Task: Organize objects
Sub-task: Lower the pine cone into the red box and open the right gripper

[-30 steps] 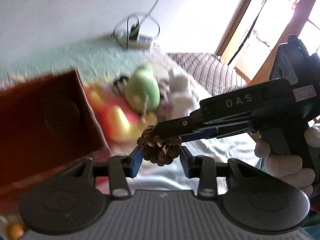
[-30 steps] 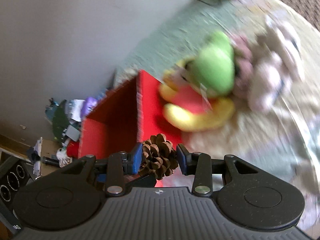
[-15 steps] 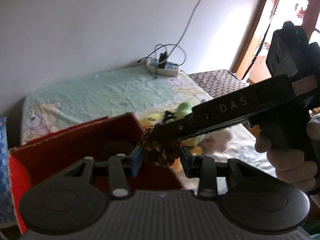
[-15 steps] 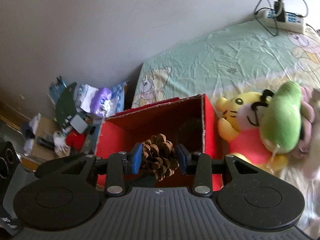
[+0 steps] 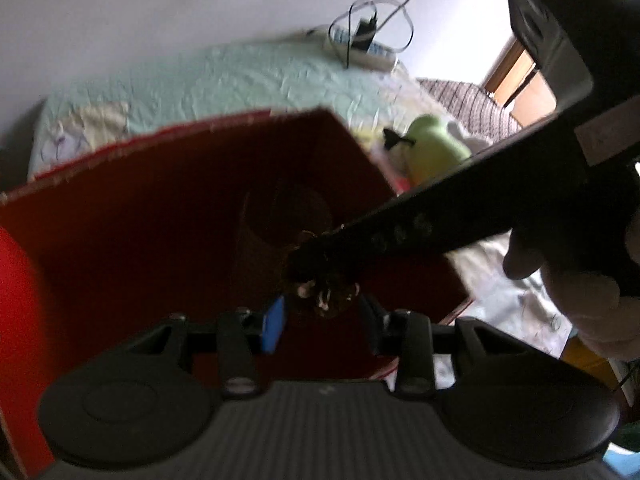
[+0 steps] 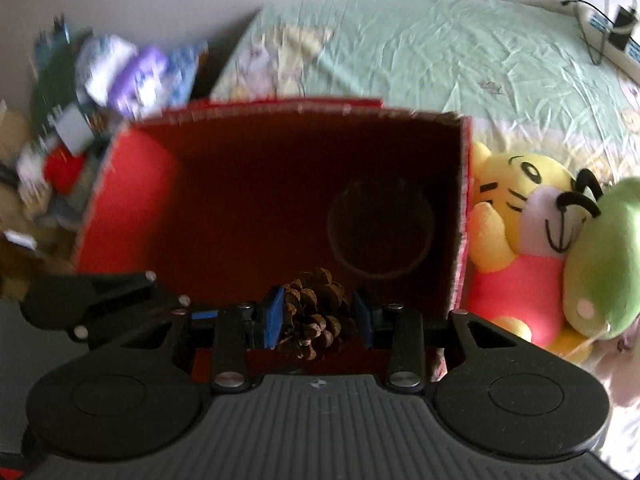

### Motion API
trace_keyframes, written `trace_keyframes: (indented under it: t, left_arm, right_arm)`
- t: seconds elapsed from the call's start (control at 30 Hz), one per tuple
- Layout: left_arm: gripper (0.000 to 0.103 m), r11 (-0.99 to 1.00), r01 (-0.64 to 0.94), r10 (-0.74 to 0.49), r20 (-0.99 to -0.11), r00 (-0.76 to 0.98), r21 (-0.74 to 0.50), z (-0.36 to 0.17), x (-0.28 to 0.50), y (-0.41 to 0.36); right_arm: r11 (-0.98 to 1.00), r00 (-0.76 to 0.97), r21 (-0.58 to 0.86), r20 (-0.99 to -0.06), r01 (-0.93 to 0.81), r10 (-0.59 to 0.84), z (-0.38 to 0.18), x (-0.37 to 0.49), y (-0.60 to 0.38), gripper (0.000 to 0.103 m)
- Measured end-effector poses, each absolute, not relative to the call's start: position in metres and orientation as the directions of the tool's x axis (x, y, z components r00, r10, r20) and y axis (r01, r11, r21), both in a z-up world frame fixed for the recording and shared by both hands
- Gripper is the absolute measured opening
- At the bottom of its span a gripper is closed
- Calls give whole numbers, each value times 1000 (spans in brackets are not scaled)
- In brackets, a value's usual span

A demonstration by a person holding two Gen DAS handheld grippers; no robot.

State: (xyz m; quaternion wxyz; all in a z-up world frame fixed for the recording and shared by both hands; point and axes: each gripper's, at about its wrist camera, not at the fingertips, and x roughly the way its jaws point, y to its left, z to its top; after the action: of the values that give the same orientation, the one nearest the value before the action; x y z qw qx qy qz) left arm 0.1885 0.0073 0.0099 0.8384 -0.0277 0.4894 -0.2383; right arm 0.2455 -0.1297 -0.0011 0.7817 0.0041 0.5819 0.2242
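Observation:
A brown pine cone (image 6: 316,312) sits between the blue pads of my right gripper (image 6: 318,316), which is shut on it over the open red box (image 6: 128,184). The same cone (image 5: 320,280) shows dark in the left wrist view, between the pads of my left gripper (image 5: 320,316), which also closes on it. The right gripper's black body (image 5: 440,216) crosses that view from the right. A dark round shape (image 6: 380,226) marks the box's inner wall.
A yellow tiger plush (image 6: 516,216) and a green plush (image 6: 604,256) lie right of the box on the pale green bedsheet (image 6: 440,52). A power strip (image 6: 616,40) with cables lies at the far edge. Clutter (image 6: 100,80) is piled left of the bed.
Both grippers, still holding the pine cone, have moved closer over the red box, which now fills the middle of both views. The plush toys shifted to the right.

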Motion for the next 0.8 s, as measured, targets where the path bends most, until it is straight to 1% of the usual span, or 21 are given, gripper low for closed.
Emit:
trace_keyframes:
  t: [0.13, 0.37, 0.4, 0.5, 0.53, 0.67, 0.8]
  left_arm:
    - [39, 888, 362, -419, -825, 379, -285, -3, 191, 15]
    - [39, 894, 338, -412, -839, 356, -295, -15, 196, 24]
    - [41, 893, 337, -413, -841, 350, -298, -17, 197, 25]
    - [40, 884, 343, -429, -843, 324, -318, -21, 195, 24]
    - [40, 883, 345, -430, -843, 322, -319, -22, 196, 23]
    - [41, 878, 341, -443, -841, 310, -336, -24, 199, 20]
    - [43, 869, 339, -461, -838, 291, -361, -26, 201, 18]
  right_arm:
    - [893, 205, 136, -948, -429, 243, -11, 246, -112, 40]
    - [838, 159, -1, -982, -545, 103, -21, 246, -95, 41]
    - [829, 148, -13, -985, -559, 85, -23, 246, -94, 40]
    - [805, 122, -29, -991, -592, 54, -26, 246, -93, 40]
    - [775, 114, -37, -992, -631, 45, -26, 247, -94, 40]
    - [765, 100, -47, -995, -642, 23, -26, 249, -97, 40]
    - [769, 88, -31, -996, -639, 33, -26, 248, -103, 42]
